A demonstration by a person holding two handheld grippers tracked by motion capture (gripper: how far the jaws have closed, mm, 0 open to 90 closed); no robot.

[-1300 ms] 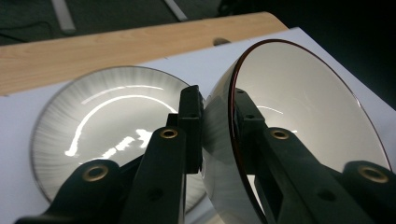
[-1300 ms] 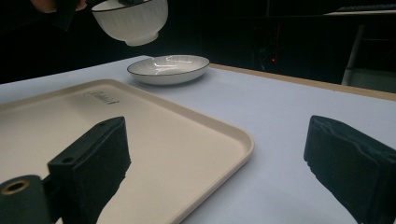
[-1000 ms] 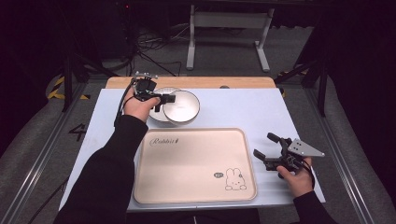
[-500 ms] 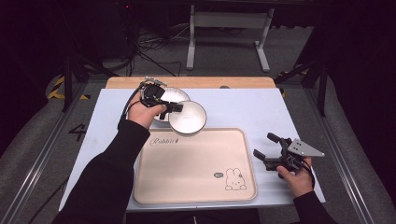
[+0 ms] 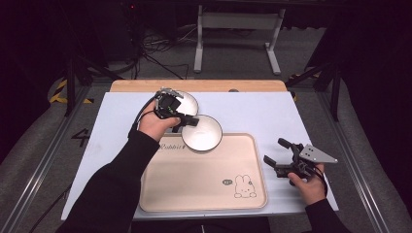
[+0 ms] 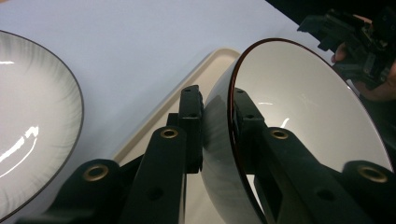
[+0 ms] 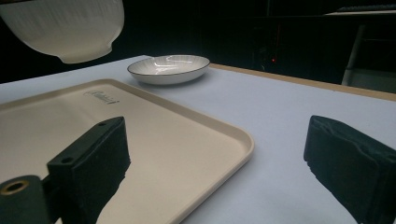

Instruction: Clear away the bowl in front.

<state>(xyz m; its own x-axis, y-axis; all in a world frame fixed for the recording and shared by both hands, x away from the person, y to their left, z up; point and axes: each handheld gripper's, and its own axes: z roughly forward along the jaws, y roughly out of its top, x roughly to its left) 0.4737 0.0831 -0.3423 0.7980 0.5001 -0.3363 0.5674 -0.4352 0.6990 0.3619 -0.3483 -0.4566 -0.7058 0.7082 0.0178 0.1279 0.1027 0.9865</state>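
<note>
I have the bowl in my left gripper: it is white and glossy inside, with a thin dark line round the rim, and in the left gripper view its rim sits pinched between my two black fingers, one outside the wall and one inside. It hangs clear above the far left corner of the beige tray (the one with the little rabbit printed near its right end), tipped on edge in my own camera. From the right gripper view I see its ribbed pale underside and foot up in the air over the tray's far side.

Half a second ago the bowl was farther back and to the left, overlapping the shallow plate; it has since come toward the tray, leaving that plate on the white worktop behind it. My right gripper has not shifted: it rests right of the tray with its fingers spread wide on nothing.
</note>
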